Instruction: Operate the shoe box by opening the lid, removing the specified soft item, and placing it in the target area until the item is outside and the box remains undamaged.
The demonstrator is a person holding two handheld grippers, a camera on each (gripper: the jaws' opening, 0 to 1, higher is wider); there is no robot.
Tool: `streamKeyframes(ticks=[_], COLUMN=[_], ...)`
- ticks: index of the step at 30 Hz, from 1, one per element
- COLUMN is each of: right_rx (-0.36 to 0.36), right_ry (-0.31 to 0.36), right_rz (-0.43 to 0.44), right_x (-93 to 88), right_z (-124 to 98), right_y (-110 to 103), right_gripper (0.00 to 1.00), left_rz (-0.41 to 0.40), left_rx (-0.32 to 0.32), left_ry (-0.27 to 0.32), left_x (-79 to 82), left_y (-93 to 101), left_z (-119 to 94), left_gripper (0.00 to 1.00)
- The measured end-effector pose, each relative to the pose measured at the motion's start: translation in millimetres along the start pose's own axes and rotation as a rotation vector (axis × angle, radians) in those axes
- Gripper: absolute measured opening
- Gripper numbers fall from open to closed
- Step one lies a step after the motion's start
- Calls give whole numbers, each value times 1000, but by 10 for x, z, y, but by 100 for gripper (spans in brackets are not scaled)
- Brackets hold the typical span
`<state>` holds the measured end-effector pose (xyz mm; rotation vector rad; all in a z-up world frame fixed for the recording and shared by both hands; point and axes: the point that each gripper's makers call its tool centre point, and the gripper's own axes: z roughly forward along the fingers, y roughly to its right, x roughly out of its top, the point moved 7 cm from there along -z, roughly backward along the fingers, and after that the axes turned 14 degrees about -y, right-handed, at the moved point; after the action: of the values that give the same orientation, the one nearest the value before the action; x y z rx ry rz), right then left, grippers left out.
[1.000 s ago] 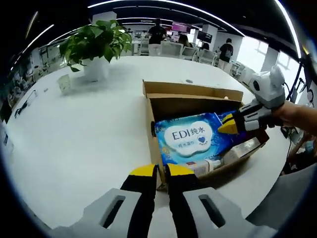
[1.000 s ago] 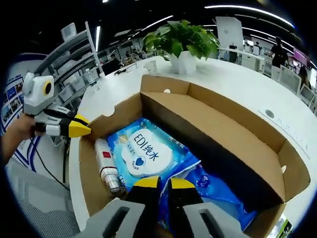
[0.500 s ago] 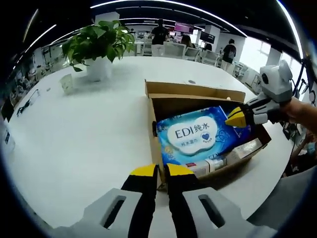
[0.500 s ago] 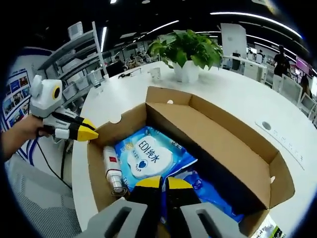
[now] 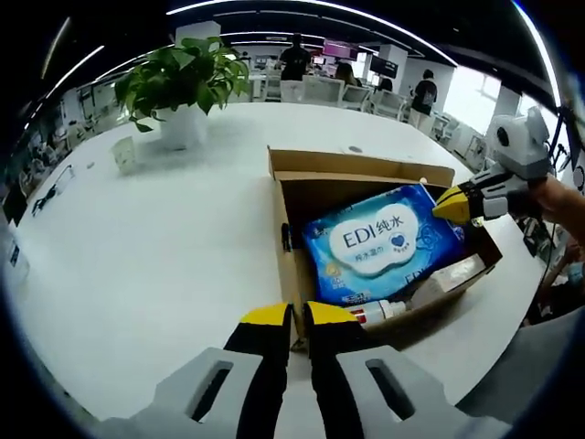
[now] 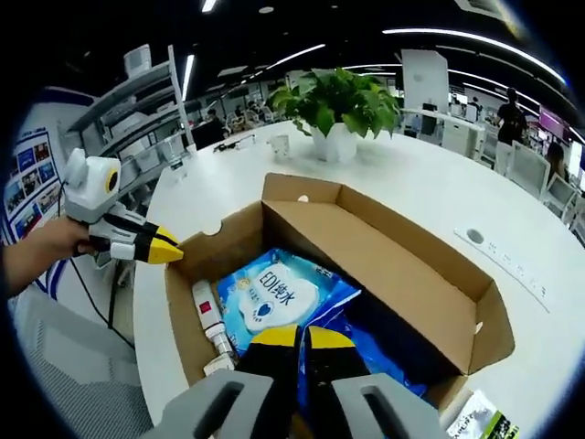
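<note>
Left gripper [image 5: 291, 315]: at 6 o'clock in the left gripper view, yellow-tipped jaws nearly closed with a thin slit between them and nothing in it, just short of the box's near wall. In the right gripper view it comes in at 9 o'clock [image 6: 164, 249], held by a hand [image 6: 41, 251], tips at the box's corner.
Right gripper [image 6: 292, 337]: at 6 o'clock in its own view, jaws almost together on an edge of the blue pack, which is tilted up. In the left gripper view it enters at 3 o'clock [image 5: 450, 204], at the pack's far corner.
Shoe box [image 5: 364, 169]: brown cardboard, open, its lid flap [image 6: 402, 265] standing along the far side. Unmarked as far as can be seen.
Soft item: wipes pack [image 5: 379, 245], blue with a white cloud-shaped label, inside the box, partly raised; also in the right gripper view [image 6: 274, 297].
Writing: "EDI" with Chinese characters and a small blue heart below; the finer print is too small to read.
Other contents: a white bottle [image 6: 210, 320] with a red mark lying by the box wall, at 5 o'clock of the pack in the left gripper view [image 5: 379, 312].
Nearby: a printed packet [image 6: 480, 421] on the table at 5 o'clock in the right gripper view.
Surface: white table [image 5: 146, 247], wide and smooth.
Further off: potted plant [image 5: 178, 82] in a white pot at 11 o'clock; a small clear cup [image 5: 119, 154] beside it.
Room: open office, ceiling light strips, shelving, people standing at the back.
</note>
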<state>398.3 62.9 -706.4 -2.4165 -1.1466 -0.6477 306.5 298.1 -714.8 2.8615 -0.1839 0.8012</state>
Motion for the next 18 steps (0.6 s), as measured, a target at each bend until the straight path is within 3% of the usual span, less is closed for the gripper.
streamKeyframes(ticks=[18], right_rx=[-40], right_ry=[47], right_rz=[42], right_x=[-203], right_z=[-266], right_y=[126], right_gripper=[0], left_rz=[47], left_rx=[36], left_ry=[-50], left_x=[13], left_y=[67], left_z=[-12], left_gripper=[5])
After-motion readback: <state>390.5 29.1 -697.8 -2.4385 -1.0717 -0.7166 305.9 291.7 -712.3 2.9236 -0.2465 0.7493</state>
